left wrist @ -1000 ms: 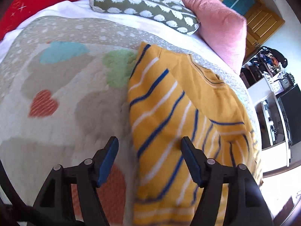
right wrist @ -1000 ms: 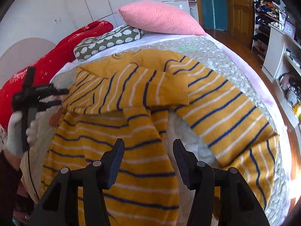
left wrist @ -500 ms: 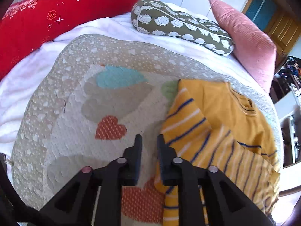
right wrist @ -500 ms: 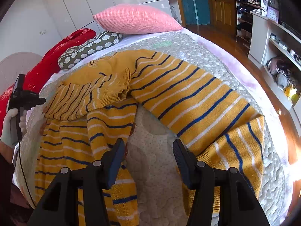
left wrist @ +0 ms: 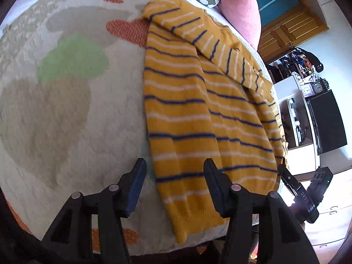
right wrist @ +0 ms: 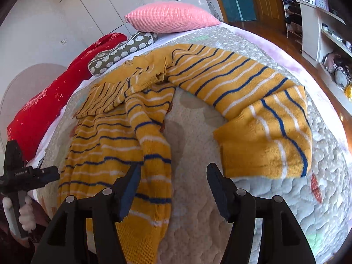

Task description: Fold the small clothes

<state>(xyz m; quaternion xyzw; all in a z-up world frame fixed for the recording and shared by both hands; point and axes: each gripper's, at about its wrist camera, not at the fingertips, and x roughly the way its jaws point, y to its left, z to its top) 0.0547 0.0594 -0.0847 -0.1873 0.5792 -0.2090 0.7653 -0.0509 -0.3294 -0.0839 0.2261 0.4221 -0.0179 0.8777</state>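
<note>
A mustard-yellow sweater with blue and white stripes lies on the quilted bed cover. One sleeve is folded across its upper body. The other sleeve stretches out to the right, its cuff near the bed's right side. My left gripper is open and empty, just above the sweater's bottom hem near the bed's edge. My right gripper is open and empty over the quilt, between the sweater's lower body and the outstretched sleeve's cuff.
A pink pillow, a patterned bolster and a red cushion lie at the head of the bed. Shelves and a wooden door stand to the right. The other gripper shows at the edge of each wrist view.
My left gripper went from open to shut half a second ago and is open again, now down at the sweater's hem. My right gripper stayed open and drifted right, toward the outstretched sleeve.
</note>
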